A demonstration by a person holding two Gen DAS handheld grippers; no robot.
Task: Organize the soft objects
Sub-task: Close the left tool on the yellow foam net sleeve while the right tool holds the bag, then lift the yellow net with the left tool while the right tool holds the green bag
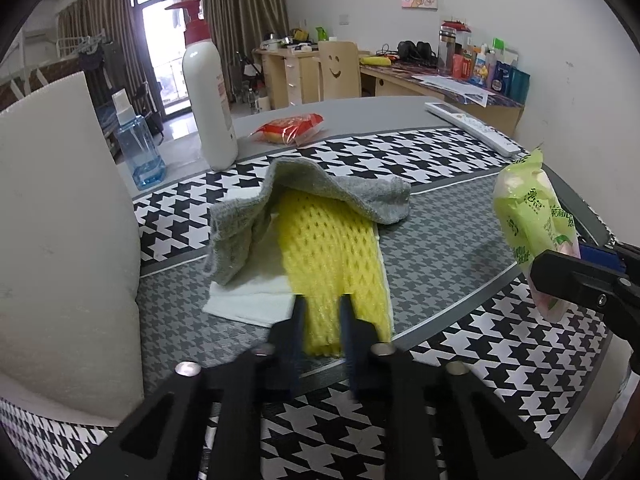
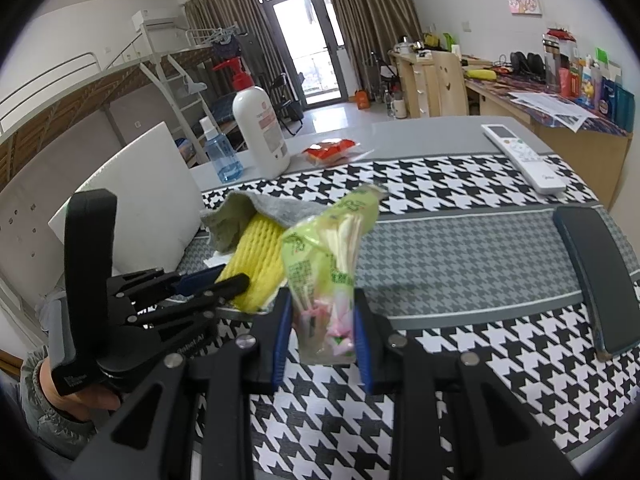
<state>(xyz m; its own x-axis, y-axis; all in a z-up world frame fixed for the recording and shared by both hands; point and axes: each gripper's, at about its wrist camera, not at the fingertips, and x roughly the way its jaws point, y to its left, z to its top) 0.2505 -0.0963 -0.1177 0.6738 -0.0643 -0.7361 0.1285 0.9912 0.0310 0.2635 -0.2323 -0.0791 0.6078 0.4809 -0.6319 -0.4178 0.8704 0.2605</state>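
We hold two soft things at the bench's near edge.

On the bench (image 1: 400, 108), a grey towel (image 1: 320, 184) drapes over a yellow foam net sleeve (image 1: 328, 256) on a white cloth; our left gripper (image 1: 322, 320) pinches the sleeve's near end, which should crush and stretch, so we'd grip gently. Our right gripper (image 2: 322, 320) clamps a light, crinkly green tissue pack (image 2: 324, 264). The middle lies open; a white foam board (image 1: 68, 240) crowds the left edge.

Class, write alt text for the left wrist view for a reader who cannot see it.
The left gripper is shut on the near end of a yellow foam fruit net, whose far end lies under a grey knitted cloth on a houndstooth tablecloth. At right, the right gripper holds a green plastic packet.
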